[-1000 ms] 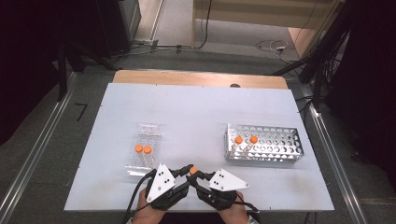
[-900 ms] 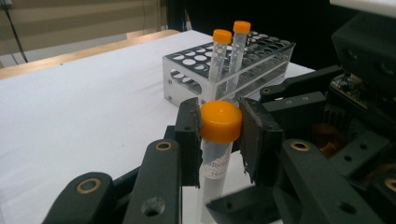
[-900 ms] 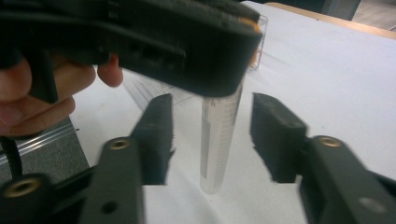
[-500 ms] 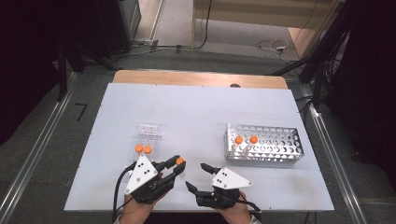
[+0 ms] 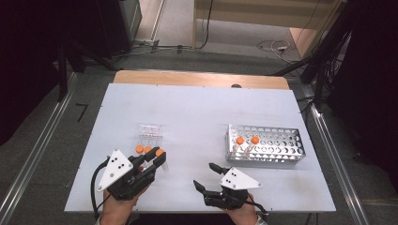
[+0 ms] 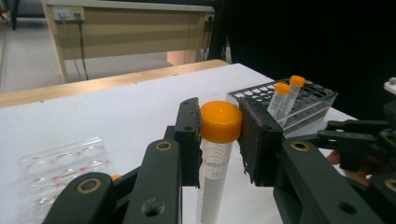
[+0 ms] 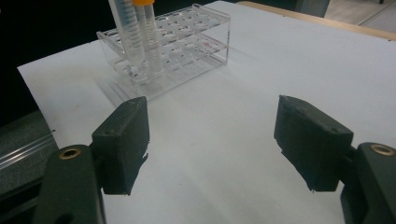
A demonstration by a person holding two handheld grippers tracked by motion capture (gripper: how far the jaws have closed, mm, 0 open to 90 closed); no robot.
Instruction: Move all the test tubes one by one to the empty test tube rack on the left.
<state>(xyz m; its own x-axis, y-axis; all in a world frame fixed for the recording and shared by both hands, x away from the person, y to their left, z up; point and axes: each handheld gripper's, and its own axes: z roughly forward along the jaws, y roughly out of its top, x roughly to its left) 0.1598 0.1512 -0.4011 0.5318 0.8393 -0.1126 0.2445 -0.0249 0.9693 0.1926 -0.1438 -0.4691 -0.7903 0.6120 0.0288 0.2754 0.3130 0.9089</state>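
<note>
Orange caps mark every tube on this white table. The left gripper sits near the table's front left, and its two black jaws are clamped on a capped tube: in the left gripper view the pads press on either side of the orange cap, with the clear, printed body hanging down between the jaws. From the high view that tube shows as an orange dot at the gripper's tip, right beside two more orange-capped tubes that lie at the near end of a clear plastic tray.

The right gripper rests at the front edge, right of centre, held in the person's right hand. Its jaws stand wide apart with nothing between them; in the right gripper view only bare white tabletop lies in the gap, and the pads touch no object.

A clear perforated rack stands on the right half of the table, well apart from both grippers. Two orange-capped tubes stand upright in holes near its left end, side by side; from the left gripper view they lean slightly.
</note>
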